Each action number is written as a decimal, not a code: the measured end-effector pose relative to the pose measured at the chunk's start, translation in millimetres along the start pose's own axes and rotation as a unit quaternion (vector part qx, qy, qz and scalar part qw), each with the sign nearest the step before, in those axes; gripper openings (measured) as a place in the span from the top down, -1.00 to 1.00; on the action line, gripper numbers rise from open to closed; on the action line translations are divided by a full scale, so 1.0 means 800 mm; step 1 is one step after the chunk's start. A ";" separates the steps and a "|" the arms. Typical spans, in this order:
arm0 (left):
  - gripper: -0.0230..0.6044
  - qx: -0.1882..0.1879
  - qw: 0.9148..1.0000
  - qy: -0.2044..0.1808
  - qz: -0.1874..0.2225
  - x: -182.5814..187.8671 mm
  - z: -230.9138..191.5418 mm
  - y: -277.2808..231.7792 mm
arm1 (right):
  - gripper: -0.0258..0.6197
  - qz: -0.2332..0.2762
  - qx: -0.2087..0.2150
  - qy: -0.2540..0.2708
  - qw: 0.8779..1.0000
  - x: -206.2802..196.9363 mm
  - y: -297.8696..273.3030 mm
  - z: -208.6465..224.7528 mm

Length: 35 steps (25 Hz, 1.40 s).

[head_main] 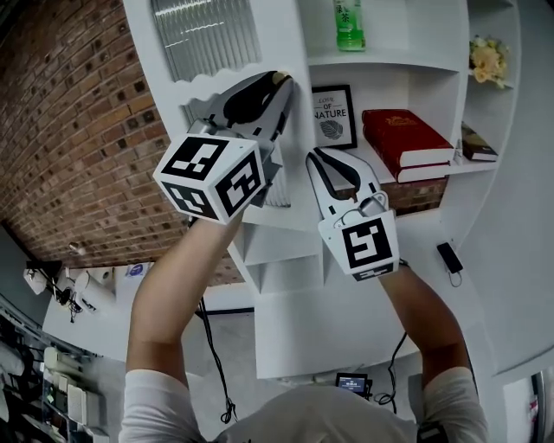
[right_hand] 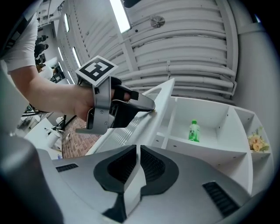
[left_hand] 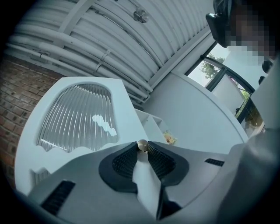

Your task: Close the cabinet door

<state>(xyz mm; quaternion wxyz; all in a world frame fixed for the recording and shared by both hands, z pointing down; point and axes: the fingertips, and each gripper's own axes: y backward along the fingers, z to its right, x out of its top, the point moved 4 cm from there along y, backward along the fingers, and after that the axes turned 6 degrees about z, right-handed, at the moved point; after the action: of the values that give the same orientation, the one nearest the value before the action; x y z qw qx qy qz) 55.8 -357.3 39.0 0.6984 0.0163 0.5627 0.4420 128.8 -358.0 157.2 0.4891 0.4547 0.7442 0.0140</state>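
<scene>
Begin nearest: find the left gripper at the end of the left forearm, with pads clamped on the small brass knob, which is pinched at the very tips. Find the right gripper just to the right of it, pads brought together to a thin slit with nothing between them; treat it as empty and free. Locate the cabinet door directly beyond the left gripper: a white frame around a ribbed glass pane with a scalloped lower border, standing open at an angle on the left of the cabinet. Treat the door as a stiff hinged panel, probably light to moderate in weight and easy to swing, but carrying fragile glass; avoid any pressure on the pane. Treat the knob as smooth, round metal, liable to slip out of a tip-only pinch; seat it squarely between the ribbed pads. Alternatively, push on the white frame beside the knob, at the free edge away from the hinge, for the best leverage. Swing to the right and away, and slow down near the end to prevent a slam. Hold the right gripper clear of the gap between door edge and cabinet. Farther back, note the open shelves with a green bottle, a framed print, a red book and flowers at far right. Do not assume from these views which compartments the door covers. Note the brick wall at far left.
</scene>
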 end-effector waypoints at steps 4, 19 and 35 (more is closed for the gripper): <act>0.68 0.007 1.000 -0.003 -0.007 -0.009 -0.004 -0.008 | 0.82 0.002 0.002 -0.003 1.000 -0.012 -0.007 0.007; 0.66 0.016 0.999 -0.020 -0.026 -0.035 -0.020 -0.040 | 0.82 -0.001 0.000 0.001 1.000 -0.045 -0.035 0.029; 0.65 0.012 0.999 -0.023 -0.031 -0.059 -0.036 -0.064 | 0.82 -0.014 -0.011 0.002 1.000 -0.073 -0.061 0.046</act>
<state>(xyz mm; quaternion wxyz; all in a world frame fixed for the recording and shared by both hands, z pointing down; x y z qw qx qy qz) 64.6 -432.2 38.6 0.7241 0.0176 0.5521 0.4131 129.8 -443.0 157.1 0.4929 0.4392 0.7509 0.0162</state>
